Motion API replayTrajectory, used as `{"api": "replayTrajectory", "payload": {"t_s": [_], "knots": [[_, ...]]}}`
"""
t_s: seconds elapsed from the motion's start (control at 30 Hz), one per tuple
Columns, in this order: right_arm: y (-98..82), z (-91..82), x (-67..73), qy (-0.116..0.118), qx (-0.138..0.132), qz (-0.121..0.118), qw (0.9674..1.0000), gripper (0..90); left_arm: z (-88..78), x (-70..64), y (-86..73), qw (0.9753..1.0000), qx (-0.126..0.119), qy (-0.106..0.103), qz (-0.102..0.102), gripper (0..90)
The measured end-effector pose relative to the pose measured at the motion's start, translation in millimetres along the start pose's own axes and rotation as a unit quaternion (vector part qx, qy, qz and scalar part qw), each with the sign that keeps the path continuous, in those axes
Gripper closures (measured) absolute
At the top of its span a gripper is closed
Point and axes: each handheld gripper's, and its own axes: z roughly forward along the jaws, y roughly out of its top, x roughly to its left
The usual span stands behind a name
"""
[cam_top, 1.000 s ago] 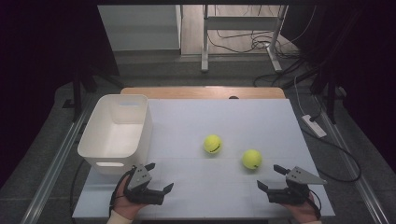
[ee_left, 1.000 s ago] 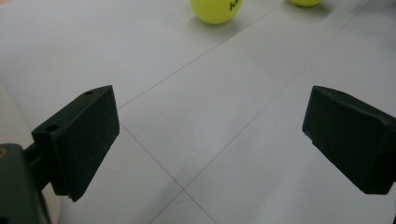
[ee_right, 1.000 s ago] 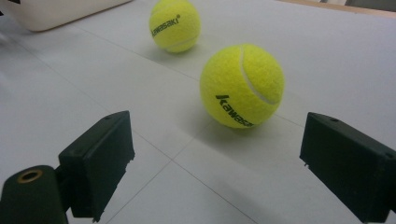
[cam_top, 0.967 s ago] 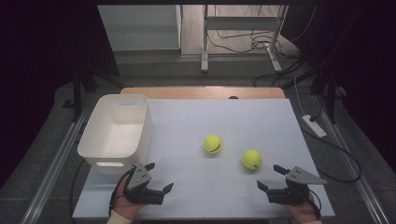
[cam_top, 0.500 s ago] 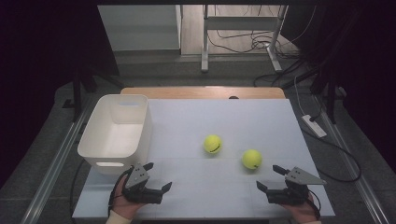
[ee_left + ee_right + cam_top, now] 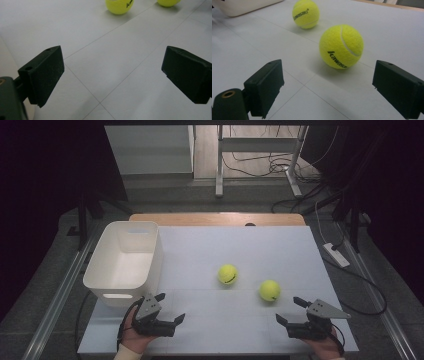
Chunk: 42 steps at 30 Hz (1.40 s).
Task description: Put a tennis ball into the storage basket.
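While both tongs rest at the near edge of the white table (image 6: pixel 300 245), my left gripper (image 6: pixel 167 312) sits with jaws spread wide and empty, just in front of the white bin (image 6: pixel 125 260). My right gripper (image 6: pixel 292 312) is likewise wide open, gripping nothing. One tennis ball (image 6: pixel 270 290) lies just ahead of the right jaws, apart from them, and looms between them in the right gripper view (image 6: pixel 341 46). A second ball (image 6: pixel 227 274) lies mid-table, further off, well ahead and right of the left jaws.
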Motion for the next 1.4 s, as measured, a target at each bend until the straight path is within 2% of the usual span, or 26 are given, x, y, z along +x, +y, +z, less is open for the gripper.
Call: {"api": "replayTrajectory", "payload": {"t_s": [0.13,0.2,0.33,0.47,1.0,1.23,1.4], "knots": [[-0.5,-1.1,0.6,0.004,-0.002,0.001,1.0,10.0,3.2,-0.9,0.7,1.0,0.007,0.003,-0.004,5.6],[-0.7,-0.7,0.4,0.004,0.001,0.0,1.0,10.1,4.7,-1.8,2.2,0.9998,0.012,0.012,-0.005,5.6],[-1.3,-1.2,-0.7,0.008,-0.003,0.004,1.0,10.3,3.3,-5.2,6.9,0.9998,0.009,0.015,-0.008,5.7],[-0.9,-2.9,0.5,0.006,-0.006,0.004,1.0,10.5,1.2,-10.6,12.9,0.9999,0.008,0.011,-0.002,6.0],[-1.2,-3.9,1.4,0.002,-0.006,0.001,1.0,11.5,6.6,-14.4,36.2,0.9998,0.013,0.002,0.011,6.3],[-1.3,-3.9,1.1,0.0,-0.008,0.005,1.0,11.5,11.8,-18.7,52.8,0.9994,0.017,-0.003,0.032,6.3],[-1.5,-3.2,1.5,0.003,-0.006,0.002,1.0,11.9,15.1,-20.9,58.6,0.9993,0.016,-0.007,0.032,6.3]]}}
